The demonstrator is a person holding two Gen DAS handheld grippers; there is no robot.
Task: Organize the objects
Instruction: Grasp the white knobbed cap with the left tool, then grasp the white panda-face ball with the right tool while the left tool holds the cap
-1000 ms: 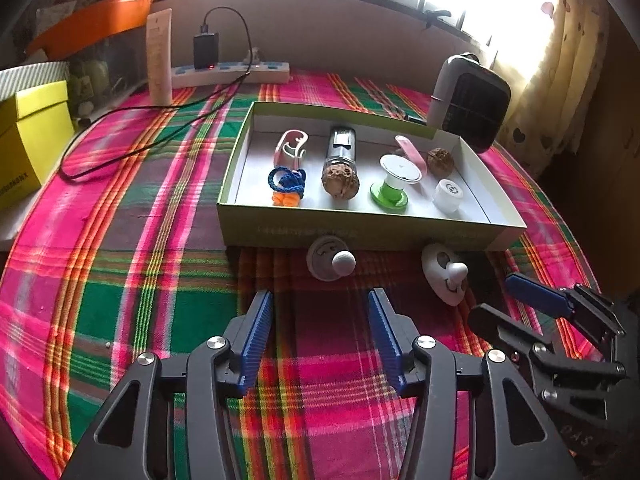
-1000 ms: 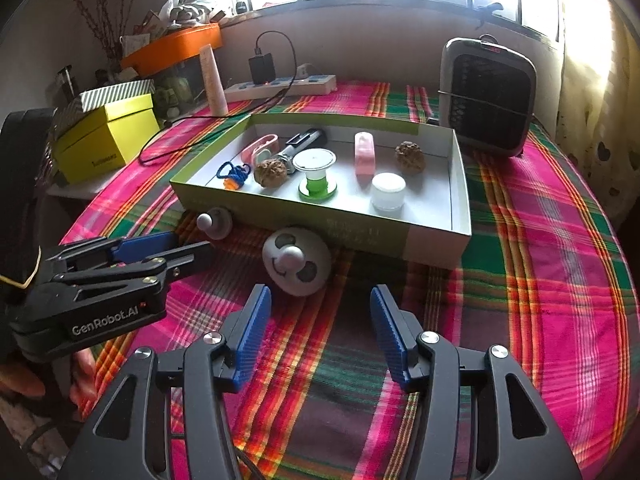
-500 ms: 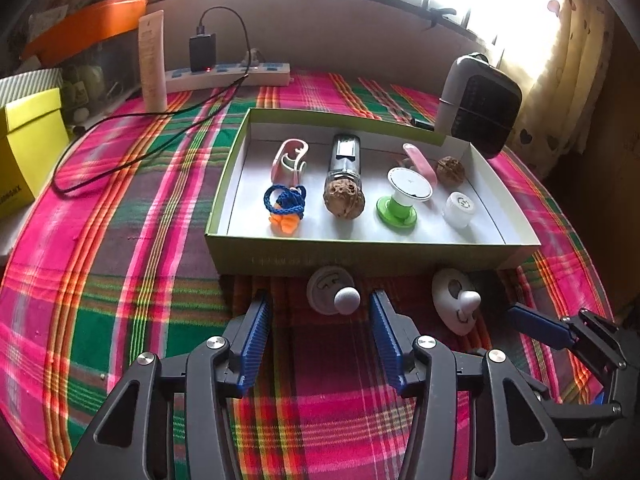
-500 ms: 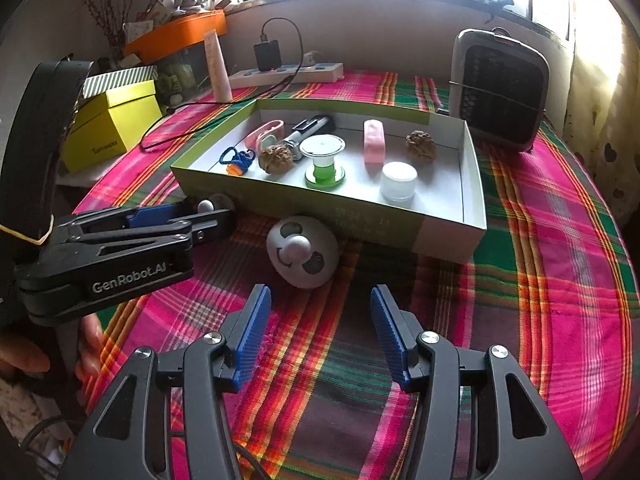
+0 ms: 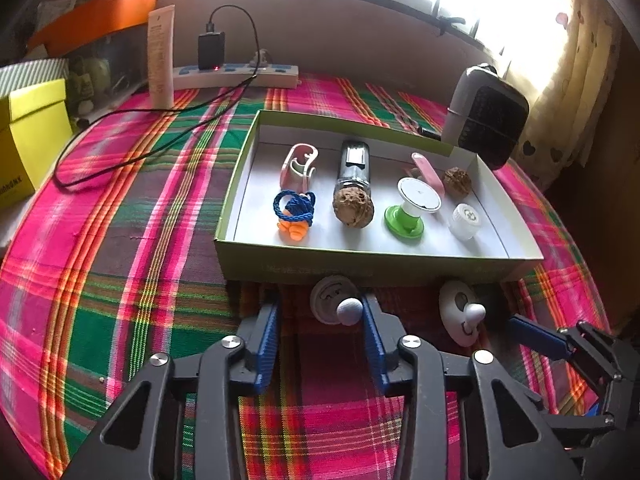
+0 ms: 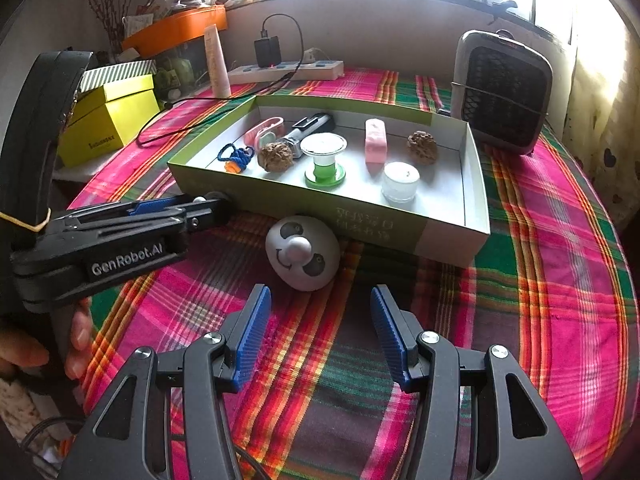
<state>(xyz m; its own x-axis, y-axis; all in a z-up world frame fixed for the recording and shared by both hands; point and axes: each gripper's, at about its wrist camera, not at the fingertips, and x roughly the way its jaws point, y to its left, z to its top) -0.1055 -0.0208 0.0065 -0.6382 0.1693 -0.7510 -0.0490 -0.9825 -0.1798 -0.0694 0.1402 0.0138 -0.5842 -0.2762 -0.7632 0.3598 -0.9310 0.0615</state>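
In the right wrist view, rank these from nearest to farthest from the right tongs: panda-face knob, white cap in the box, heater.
1. Panda-face knob, on the cloth just ahead of the right tongs.
2. White cap, inside the box, front right.
3. Heater, behind the box, far right.

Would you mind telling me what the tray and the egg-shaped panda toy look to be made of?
The tray looks like matte cardboard: thin folded walls, white inside, green printed outside. The panda toy looks like smooth, slightly glossy plastic, though ceramic cannot be ruled out.
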